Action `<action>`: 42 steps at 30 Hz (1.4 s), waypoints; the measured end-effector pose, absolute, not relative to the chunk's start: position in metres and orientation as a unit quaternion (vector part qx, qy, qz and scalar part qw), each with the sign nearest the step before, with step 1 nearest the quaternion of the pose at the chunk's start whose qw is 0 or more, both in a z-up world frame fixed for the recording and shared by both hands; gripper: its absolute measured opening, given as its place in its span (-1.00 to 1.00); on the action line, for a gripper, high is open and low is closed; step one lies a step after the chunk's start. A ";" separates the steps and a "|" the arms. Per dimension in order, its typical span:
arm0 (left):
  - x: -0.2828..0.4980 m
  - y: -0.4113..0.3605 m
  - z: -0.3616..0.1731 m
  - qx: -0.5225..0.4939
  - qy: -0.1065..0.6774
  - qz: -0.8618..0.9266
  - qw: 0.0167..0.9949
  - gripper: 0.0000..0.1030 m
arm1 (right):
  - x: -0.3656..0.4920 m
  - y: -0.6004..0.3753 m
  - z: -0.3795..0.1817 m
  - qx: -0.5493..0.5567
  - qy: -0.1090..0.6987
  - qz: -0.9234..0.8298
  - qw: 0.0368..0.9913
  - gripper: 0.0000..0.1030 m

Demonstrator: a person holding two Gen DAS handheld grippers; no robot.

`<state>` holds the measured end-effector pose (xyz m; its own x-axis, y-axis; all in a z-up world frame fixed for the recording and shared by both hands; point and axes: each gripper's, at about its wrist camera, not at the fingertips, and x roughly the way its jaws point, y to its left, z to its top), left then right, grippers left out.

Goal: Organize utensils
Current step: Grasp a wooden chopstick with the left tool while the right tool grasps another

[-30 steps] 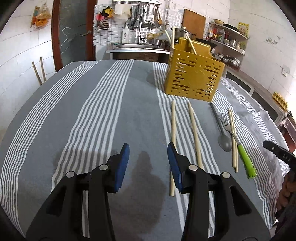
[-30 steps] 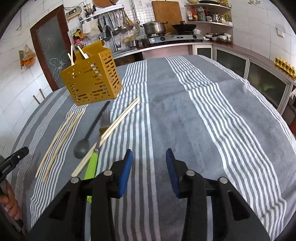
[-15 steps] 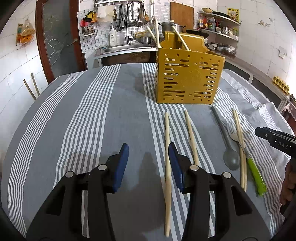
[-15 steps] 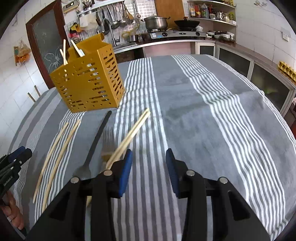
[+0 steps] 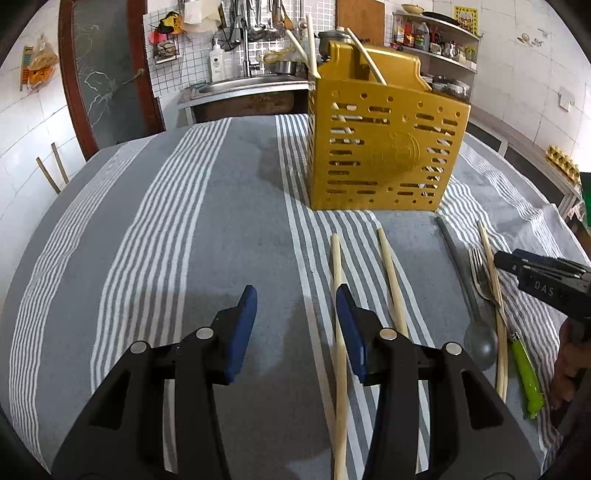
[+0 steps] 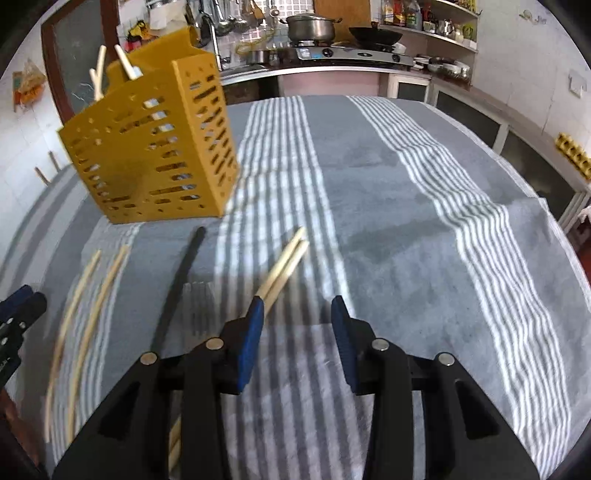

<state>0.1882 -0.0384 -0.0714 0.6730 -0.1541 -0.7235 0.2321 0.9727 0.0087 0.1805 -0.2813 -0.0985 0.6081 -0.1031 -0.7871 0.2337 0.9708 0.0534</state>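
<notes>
hovering over striped cloth [image 5: 166,229], left tongs [image 5: 295,321] apart beside chopsticks [image 5: 338,295], right tongs [image 6: 297,332] apart, yellow caddy [image 5: 384,147] behind

- We see a grey striped tablecloth [image 5: 155,229] spread over the table.
- Behind it we see a steel sink [image 5: 255,83] and soap bottle [image 5: 217,62].
- We spot a pot [image 6: 309,26] and wok [image 6: 375,35] on the stove [image 6: 351,53].
</notes>
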 end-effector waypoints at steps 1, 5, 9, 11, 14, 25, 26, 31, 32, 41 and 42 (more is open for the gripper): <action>0.191 -0.040 -0.074 0.051 0.395 -0.107 0.911 -0.16 | 0.182 -0.282 -0.098 0.076 0.434 -0.097 0.893 -0.24; 0.197 -0.045 -0.080 0.053 0.405 -0.113 0.906 -0.15 | 0.193 -0.275 -0.097 0.066 0.444 -0.090 0.889 -0.24; 0.201 -0.048 -0.084 0.052 0.412 -0.114 0.903 -0.15 | 0.204 -0.267 -0.103 0.043 0.453 -0.093 0.886 -0.17; 0.202 -0.046 -0.084 0.053 0.412 -0.115 0.902 -0.15 | 0.202 -0.268 -0.104 0.050 0.451 -0.089 0.887 -0.17; 0.203 -0.045 -0.085 0.055 0.414 -0.115 0.901 -0.15 | 0.201 -0.271 -0.104 0.060 0.446 -0.078 0.889 -0.18; 0.224 -0.059 -0.091 0.040 0.450 -0.148 0.880 -0.31 | 0.224 -0.271 -0.101 0.040 0.464 -0.012 0.885 -0.66; 0.226 -0.060 -0.094 0.042 0.456 -0.146 0.877 -0.36 | 0.226 -0.271 -0.100 0.040 0.465 -0.008 0.884 -0.68; 0.234 -0.059 -0.094 0.047 0.467 -0.142 0.872 -0.51 | 0.229 -0.270 -0.096 0.013 0.476 0.027 0.879 -0.76; 0.236 -0.057 -0.093 0.046 0.469 -0.142 0.870 -0.56 | 0.228 -0.268 -0.095 0.006 0.478 0.033 0.878 -0.77; 0.256 -0.065 -0.093 0.063 0.489 -0.137 0.859 -0.67 | 0.241 -0.264 -0.090 -0.029 0.508 0.036 0.860 -0.71; 0.257 -0.070 -0.093 0.076 0.490 -0.135 0.858 -0.67 | 0.243 -0.263 -0.091 -0.029 0.510 0.034 0.859 -0.71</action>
